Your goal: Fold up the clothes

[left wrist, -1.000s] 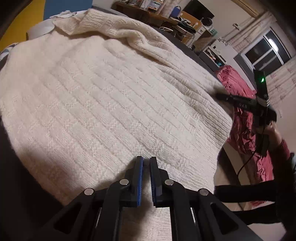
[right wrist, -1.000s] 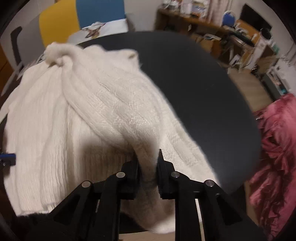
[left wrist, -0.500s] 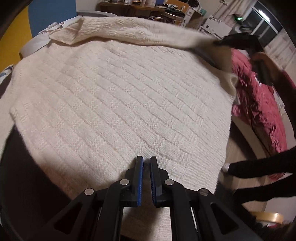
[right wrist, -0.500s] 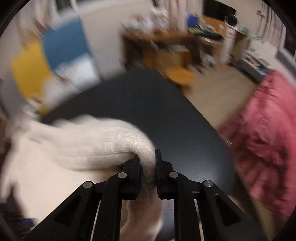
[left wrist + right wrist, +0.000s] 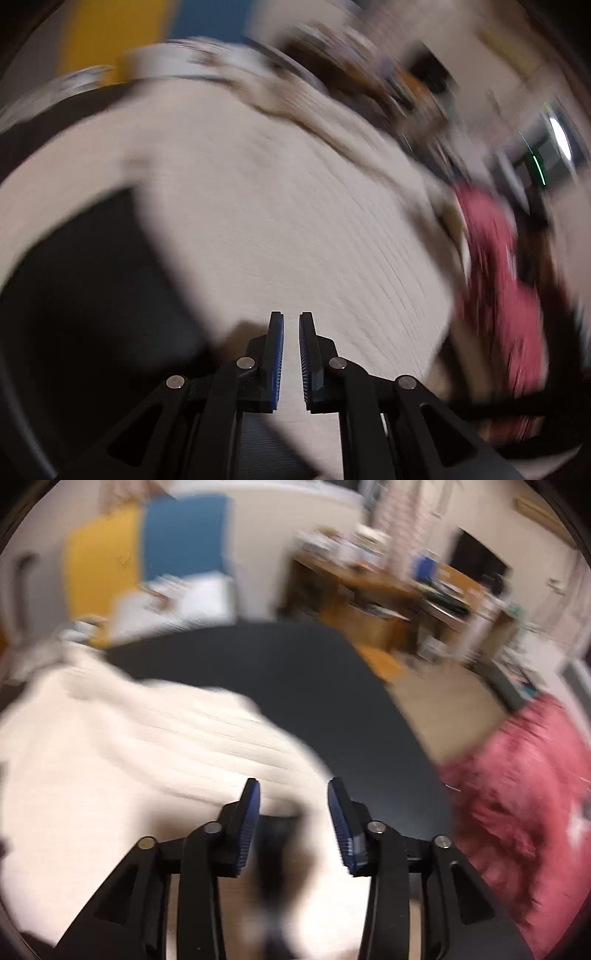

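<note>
Sweater [image 5: 295, 221]: cream knit cloth, ribbed in rows, soft and matt; blurred. Surface [image 5: 295, 672] under it: dark, smooth, matt. Right of the surface, pink cloth [image 5: 524, 794], fuzzy nap. Left tongs [image 5: 291, 321] and right tongs [image 5: 293, 794]: matt black plastic arms, bright metal pins, blue ridged pads [image 5: 251, 812]. Desk [image 5: 388, 590] beyond the surface: brown wood.

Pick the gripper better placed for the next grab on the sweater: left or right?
Probably left. The left gripper hangs shut and empty over the sweater hem near the table. The right gripper is opening, pads off the cloth.
</note>
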Motion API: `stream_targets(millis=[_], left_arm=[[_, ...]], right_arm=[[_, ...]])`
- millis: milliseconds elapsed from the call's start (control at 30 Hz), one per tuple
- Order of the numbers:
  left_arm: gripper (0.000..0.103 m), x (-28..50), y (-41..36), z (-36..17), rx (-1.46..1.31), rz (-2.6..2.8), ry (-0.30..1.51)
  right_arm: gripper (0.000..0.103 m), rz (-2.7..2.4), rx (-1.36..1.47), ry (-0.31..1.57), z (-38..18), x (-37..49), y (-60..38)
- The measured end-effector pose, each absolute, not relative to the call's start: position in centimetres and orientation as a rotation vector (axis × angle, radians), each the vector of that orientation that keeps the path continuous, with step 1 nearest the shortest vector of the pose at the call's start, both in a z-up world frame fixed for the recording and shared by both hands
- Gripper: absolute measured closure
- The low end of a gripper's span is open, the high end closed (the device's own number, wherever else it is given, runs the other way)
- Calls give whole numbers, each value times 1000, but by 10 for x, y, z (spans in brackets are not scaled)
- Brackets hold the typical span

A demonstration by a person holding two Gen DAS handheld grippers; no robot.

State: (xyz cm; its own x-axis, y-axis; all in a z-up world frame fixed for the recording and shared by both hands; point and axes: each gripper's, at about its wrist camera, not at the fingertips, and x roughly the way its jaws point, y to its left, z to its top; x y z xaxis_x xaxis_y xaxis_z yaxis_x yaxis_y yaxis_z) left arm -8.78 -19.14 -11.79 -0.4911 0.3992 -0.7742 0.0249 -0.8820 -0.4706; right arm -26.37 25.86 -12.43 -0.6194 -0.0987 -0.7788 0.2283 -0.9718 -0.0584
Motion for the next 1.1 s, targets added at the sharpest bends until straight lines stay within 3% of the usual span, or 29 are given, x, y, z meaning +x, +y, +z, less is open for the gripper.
stream_targets(millis=[100, 200, 367, 667, 833, 933, 1000, 1100], left_arm=[[96, -60, -281, -111, -1339, 2680, -943], [96, -35, -355, -109, -1294, 2864, -1078], [96, -4, -437, -124, -1404, 3024, -1128], [94, 2, -460, -172, -1597, 3037, -1009], [93, 0, -477, -178, -1675, 3114, -913], [94, -4, -502, -181, -1702, 3135, -957], [94, -9, -516, -182, -1735, 3142, -959], [94, -17, -523, -177, -1809, 3145, -897]], right_arm=[[51, -2477, 1168, 215, -123, -252, 193], [51, -2247, 1115, 218, -138, -244, 97], [51, -2037, 1097, 278, -161, -238, -41], [50, -2037, 1348, 350, -210, -293, -163], [35, -2114, 1407, 358, -213, -296, -196], [23, -2152, 1432, 300, -214, -290, -219], [3, -2160, 1437, 259, -217, -287, -233], [0, -2105, 1407, 294, -216, -285, -247]])
